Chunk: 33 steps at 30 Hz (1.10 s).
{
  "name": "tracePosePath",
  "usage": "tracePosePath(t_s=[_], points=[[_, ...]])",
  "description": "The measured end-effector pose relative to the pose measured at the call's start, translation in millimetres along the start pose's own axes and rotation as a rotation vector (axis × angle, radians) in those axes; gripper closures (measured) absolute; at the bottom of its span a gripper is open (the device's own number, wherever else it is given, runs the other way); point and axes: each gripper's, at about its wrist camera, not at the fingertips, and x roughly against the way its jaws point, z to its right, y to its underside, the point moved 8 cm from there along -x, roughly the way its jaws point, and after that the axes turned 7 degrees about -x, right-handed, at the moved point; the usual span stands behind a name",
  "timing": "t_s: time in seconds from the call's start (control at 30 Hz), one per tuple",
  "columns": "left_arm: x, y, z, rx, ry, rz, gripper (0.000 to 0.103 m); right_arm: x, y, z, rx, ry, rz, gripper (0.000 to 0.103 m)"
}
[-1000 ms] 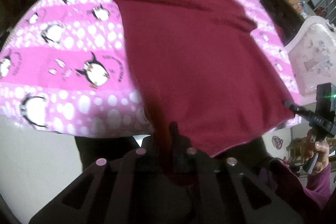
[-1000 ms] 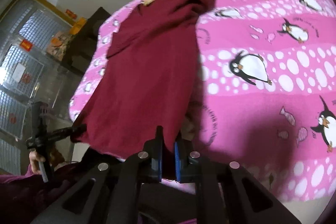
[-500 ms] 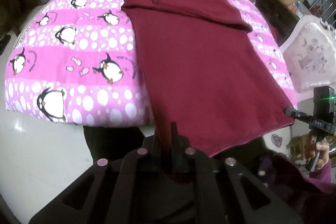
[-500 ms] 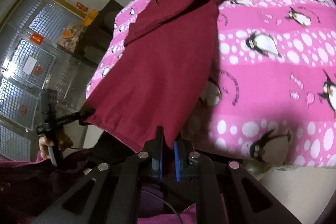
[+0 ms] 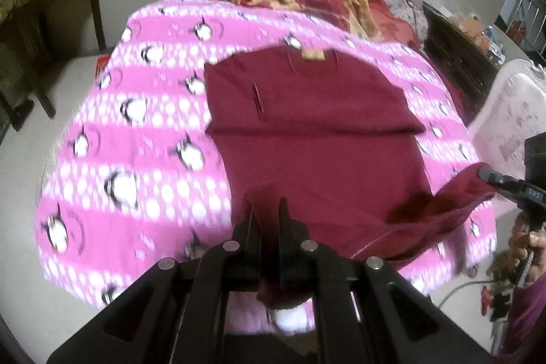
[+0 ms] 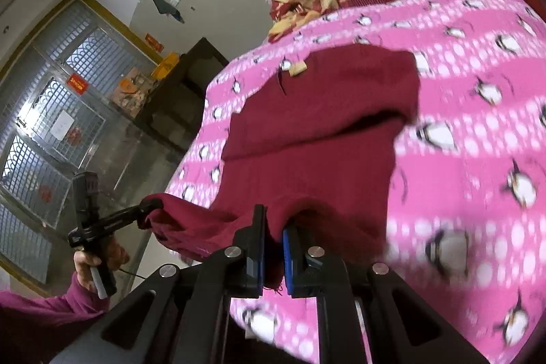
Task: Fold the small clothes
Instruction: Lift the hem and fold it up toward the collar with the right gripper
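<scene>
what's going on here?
A person holds a pair of tongs in each hand and is folding a maroon shirt on a pink penguin blanket. The left tongs and right tongs each pinch a bottom corner, with the hem raised off the bed. The sleeves look already folded in.

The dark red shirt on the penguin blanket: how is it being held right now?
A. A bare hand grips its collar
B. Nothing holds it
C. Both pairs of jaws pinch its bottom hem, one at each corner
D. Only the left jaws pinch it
C: the left gripper and right gripper each clamp a corner of the dark red shirt's hem.
</scene>
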Motion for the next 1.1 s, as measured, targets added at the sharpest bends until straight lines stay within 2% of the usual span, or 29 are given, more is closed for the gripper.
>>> tracePosePath(t_s=[0.17, 0.37, 1.1], points=[[-18.7, -26.0, -9.1, 0.021, -0.03, 0.018, 0.097, -8.8, -25.9, 4.0, -0.002, 0.017, 0.022, 0.093], [-33.8, -42.7, -4.0, -0.017, -0.056, 0.022, 0.097, -17.7, -45.8, 17.8, -0.038, 0.05, 0.061, 0.093], [-74.2, -107.5, -20.8, -0.023, -0.107, 0.045, 0.097, -61.9, -128.7, 46.7, -0.09, 0.049, 0.082, 0.093]])
